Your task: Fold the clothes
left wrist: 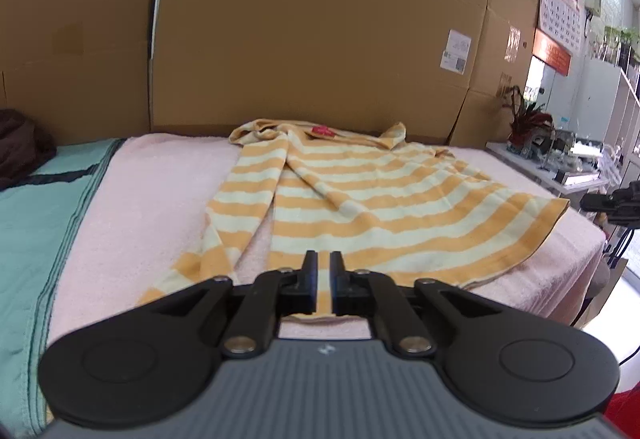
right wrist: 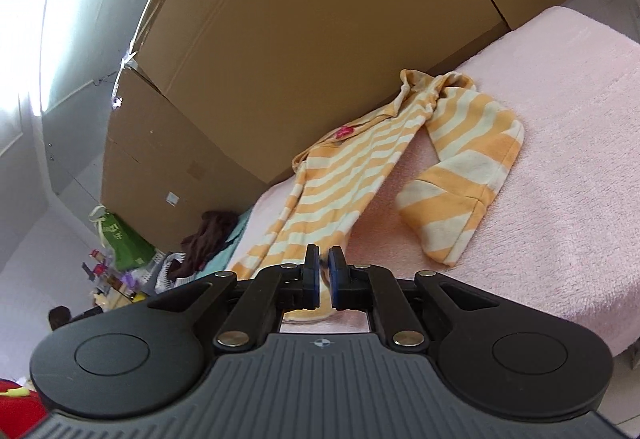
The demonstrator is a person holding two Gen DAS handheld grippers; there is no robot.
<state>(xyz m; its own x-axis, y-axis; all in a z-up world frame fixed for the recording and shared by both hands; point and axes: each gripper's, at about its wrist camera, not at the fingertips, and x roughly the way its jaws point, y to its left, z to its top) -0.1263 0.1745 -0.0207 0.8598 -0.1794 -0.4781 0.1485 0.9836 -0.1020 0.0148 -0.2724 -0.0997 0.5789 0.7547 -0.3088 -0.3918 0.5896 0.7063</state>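
An orange-and-cream striped garment [left wrist: 360,199] lies spread on a pink towel [left wrist: 152,191], with its collar and a pink tag [left wrist: 322,131] at the far side by the boxes. My left gripper [left wrist: 324,259] is shut on the garment's near hem, which runs between and under the pads. In the right wrist view the garment [right wrist: 332,175] runs away from me, and one sleeve [right wrist: 472,167] lies bent over on the towel [right wrist: 560,159]. My right gripper [right wrist: 324,253] is shut on the near edge, with a bit of cloth showing between the blue pads.
Tall cardboard boxes [left wrist: 312,39] wall off the far side of the surface. A teal cloth [left wrist: 36,219] and a dark brown heap [left wrist: 20,147] lie at the left. A side table with a red plant [left wrist: 528,119] and a black device on a stand [left wrist: 612,199] are at the right.
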